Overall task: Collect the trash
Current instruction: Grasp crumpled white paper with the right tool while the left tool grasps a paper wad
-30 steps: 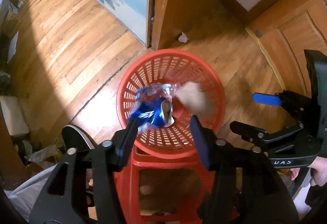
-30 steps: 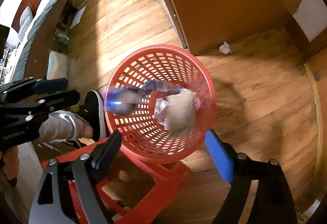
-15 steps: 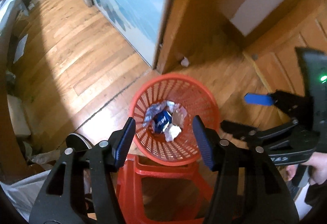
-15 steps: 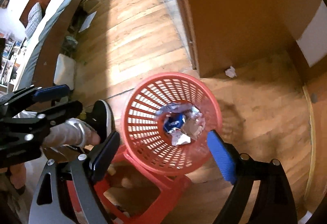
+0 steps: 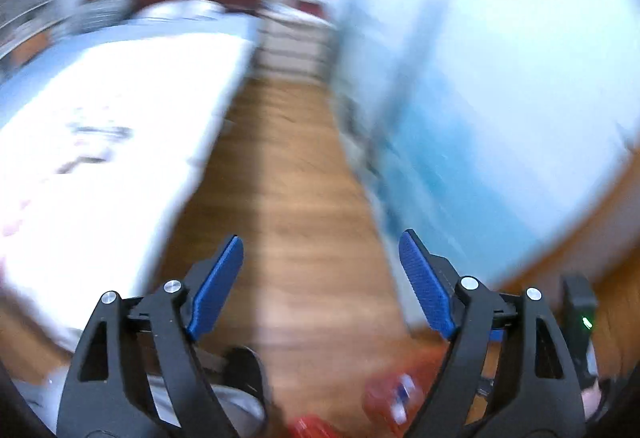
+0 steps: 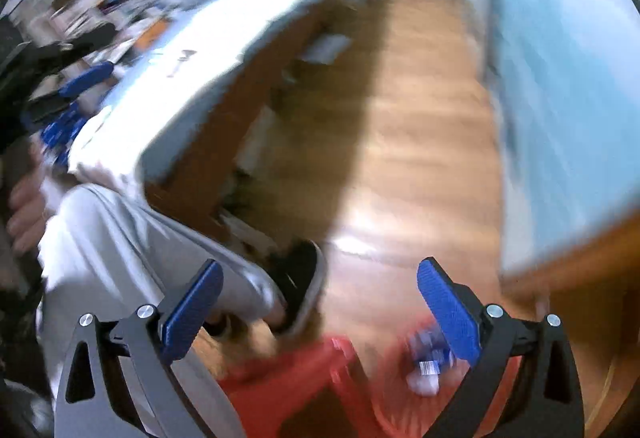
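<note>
Both views heavily blurred; left tongs point(image 5: 320, 278) opening with nothing between the pads; right tongs point(image 6: 318, 304) opening too, likewise empty; red basket point(image 6: 360, 390) low and near, trash point(image 6: 426, 370) inside it; beyond, wooden floor point(image 6: 420, 142), bed point(image 5: 112, 126) far left.

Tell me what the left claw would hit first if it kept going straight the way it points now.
Probably the bare wooden floor. The left claw has nothing between its opening fingers, and its line runs down the strip of floor between the bed and the blue wall. The picture is blurred, so depth is uncertain.
</note>
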